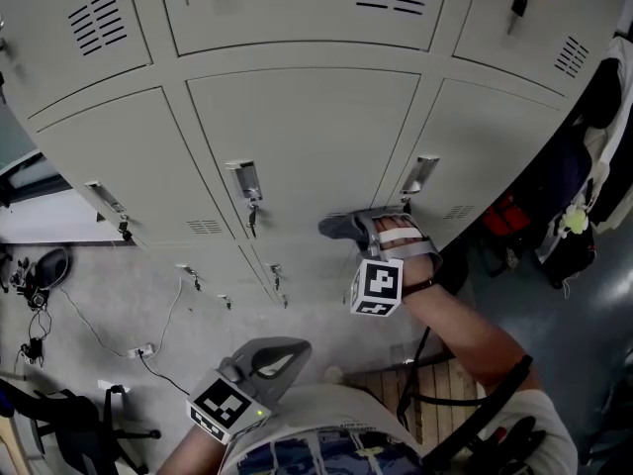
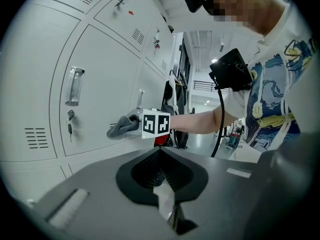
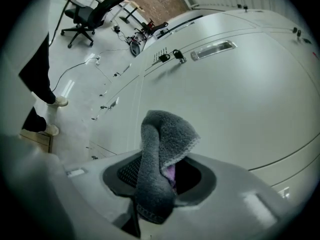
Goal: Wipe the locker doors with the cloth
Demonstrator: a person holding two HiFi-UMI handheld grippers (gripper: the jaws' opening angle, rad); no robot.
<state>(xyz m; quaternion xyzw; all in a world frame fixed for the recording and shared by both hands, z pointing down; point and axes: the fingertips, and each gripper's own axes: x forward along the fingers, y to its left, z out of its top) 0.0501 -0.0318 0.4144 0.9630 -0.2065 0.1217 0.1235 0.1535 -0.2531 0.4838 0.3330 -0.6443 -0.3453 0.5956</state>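
Pale grey locker doors (image 1: 297,127) fill the head view, each with a metal handle and a key. My right gripper (image 1: 371,234) is shut on a grey cloth (image 1: 343,228), held against the lower part of a door between two handles (image 1: 243,178) (image 1: 419,174). In the right gripper view the cloth (image 3: 160,154) sticks up folded out of the jaws, close to the door (image 3: 240,99). The left gripper view shows the cloth (image 2: 121,126) against the door too. My left gripper (image 1: 265,356) hangs low near my body, shut and empty, away from the lockers.
Cables (image 1: 158,344) and a power strip lie on the floor at the lower left. Dark bags and clothing (image 1: 584,206) hang at the right beside the lockers. A wooden pallet (image 1: 445,394) lies under my feet. An office chair (image 3: 92,11) stands farther off.
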